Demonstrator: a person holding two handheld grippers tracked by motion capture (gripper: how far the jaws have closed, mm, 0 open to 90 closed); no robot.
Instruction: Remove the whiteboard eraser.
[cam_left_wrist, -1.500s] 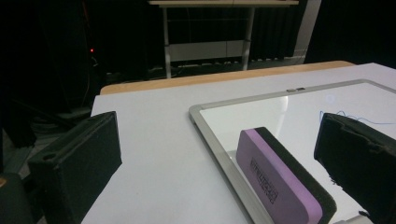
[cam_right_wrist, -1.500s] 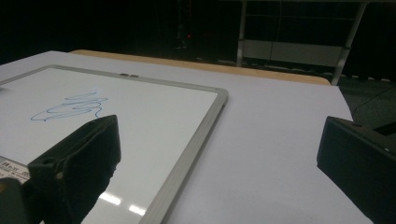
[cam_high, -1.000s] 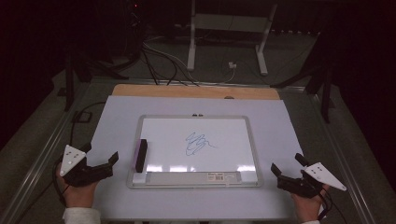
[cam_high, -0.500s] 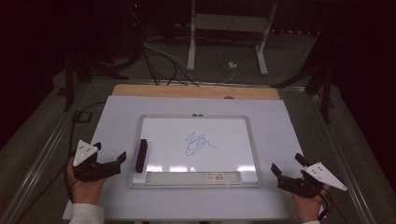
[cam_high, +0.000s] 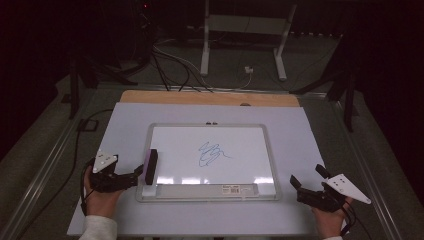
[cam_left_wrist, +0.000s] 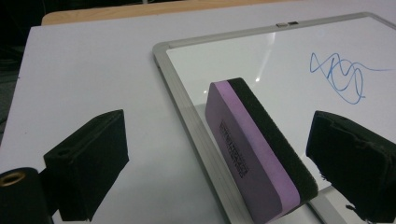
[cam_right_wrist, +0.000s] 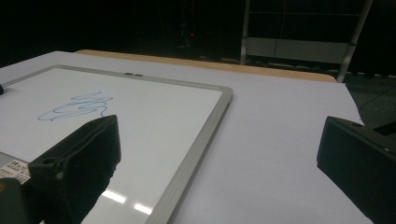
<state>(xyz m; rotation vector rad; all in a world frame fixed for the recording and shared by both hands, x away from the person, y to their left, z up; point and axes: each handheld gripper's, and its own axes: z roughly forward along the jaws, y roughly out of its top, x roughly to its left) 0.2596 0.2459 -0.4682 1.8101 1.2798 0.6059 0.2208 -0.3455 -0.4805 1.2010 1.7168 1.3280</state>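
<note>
A whiteboard (cam_high: 210, 125) with a silver frame lies flat on the white table top, a blue scribble (cam_high: 212, 153) near its middle. A purple-and-black eraser (cam_high: 150, 166) stands on edge at the board's left rim. My left gripper (cam_high: 137, 176) reaches it from the left. In the left gripper view the eraser (cam_left_wrist: 252, 154) sits between the two jaws of the left gripper (cam_left_wrist: 217, 128). Those jaws have just been closing and still stand apart from the eraser. My right gripper (cam_high: 306, 175) rests open near the board's lower right corner, with nothing between the jaws of the right gripper (cam_right_wrist: 220, 130).
The white table sheet (cam_high: 310, 145) surrounds the board, with a wooden strip (cam_high: 210, 98) along the far edge. Beyond it, a metal stand (cam_high: 242, 30) and cables (cam_high: 170, 60) lie on the dark floor. A label strip (cam_high: 239, 189) sits on the board's near rail.
My left gripper has moved right toward the board until its jaws stand around the eraser. The right gripper, the board and the eraser have not moved.
</note>
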